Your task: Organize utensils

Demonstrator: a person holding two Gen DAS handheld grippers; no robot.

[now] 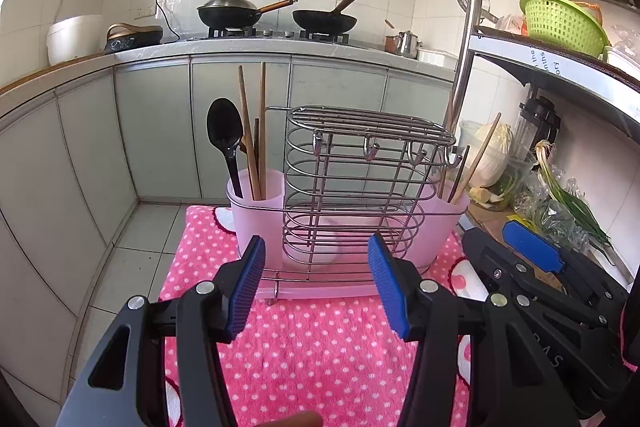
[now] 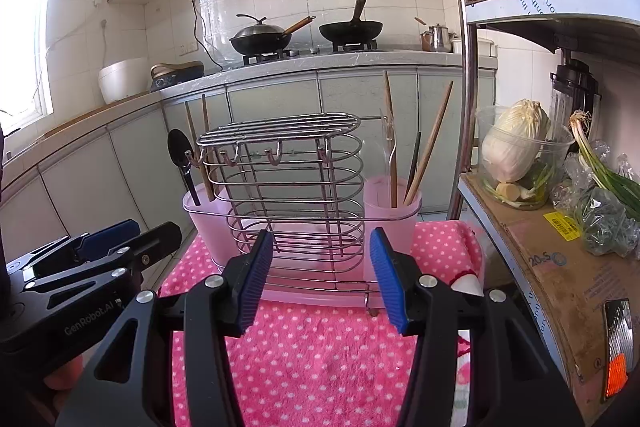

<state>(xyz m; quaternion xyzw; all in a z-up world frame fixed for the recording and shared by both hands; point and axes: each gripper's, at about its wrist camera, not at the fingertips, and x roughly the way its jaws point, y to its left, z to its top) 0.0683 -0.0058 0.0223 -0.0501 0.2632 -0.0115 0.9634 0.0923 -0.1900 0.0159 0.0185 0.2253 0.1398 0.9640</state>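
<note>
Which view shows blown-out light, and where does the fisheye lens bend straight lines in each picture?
Right wrist view: the window at the left edge is blown out to white, and the shelf pole bows. Left wrist view: no window shows and the light is more even; the cabinet doors curve strongly toward the left edge. Both views darken at the corners.

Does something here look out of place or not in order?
Slightly. The chopsticks are split between the two pink cups: some stand with the black spoon in the left cup, others lean askew in the right cup. Nothing looks spilled or damaged.
</note>
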